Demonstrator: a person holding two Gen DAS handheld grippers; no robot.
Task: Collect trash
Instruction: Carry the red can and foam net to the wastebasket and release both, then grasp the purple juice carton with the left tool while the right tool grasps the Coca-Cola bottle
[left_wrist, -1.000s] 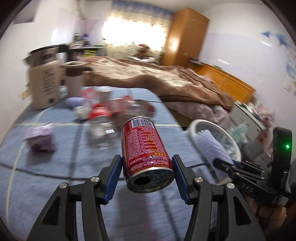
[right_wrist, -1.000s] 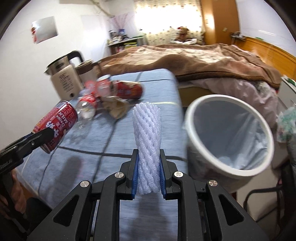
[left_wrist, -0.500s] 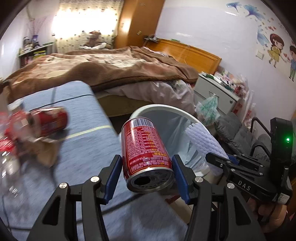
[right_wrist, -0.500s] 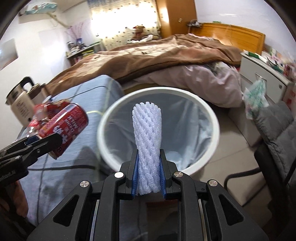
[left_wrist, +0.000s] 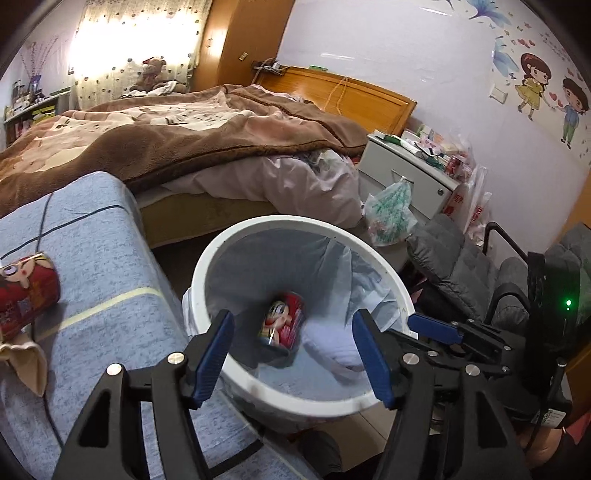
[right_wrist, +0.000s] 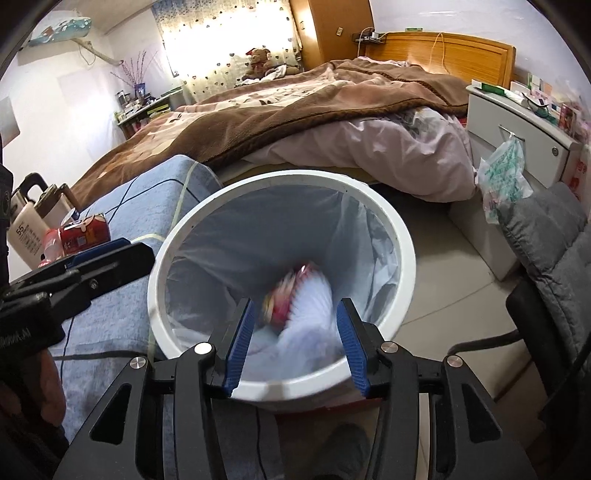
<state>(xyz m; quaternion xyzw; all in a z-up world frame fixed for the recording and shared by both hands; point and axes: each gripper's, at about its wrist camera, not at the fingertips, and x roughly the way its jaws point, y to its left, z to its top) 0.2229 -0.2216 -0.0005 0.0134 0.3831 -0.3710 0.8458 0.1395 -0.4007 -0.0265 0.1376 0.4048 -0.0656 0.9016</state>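
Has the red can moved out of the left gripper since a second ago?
Yes. The red can has dropped from between the opening jaws of the left gripper down into the white bin, beside the foam net.

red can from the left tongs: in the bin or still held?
In the bin. The red can lies inside the white trash bin beside the foam net; left tongs opening, nothing between them.

Glossy printed metal on the red can (left_wrist: 283, 325) down in the white plastic bin (left_wrist: 207, 266), its thin liner (left_wrist: 354, 269) crinkly and translucent; at three o'clock of the can, soft white foam netting (left_wrist: 332, 350); rough blue woven cloth (left_wrist: 103, 251) at nine o'clock; matt black gripper arms with ribbed blue pads (right_wrist: 349, 339); the headboard (right_wrist: 461, 55) is varnished wood
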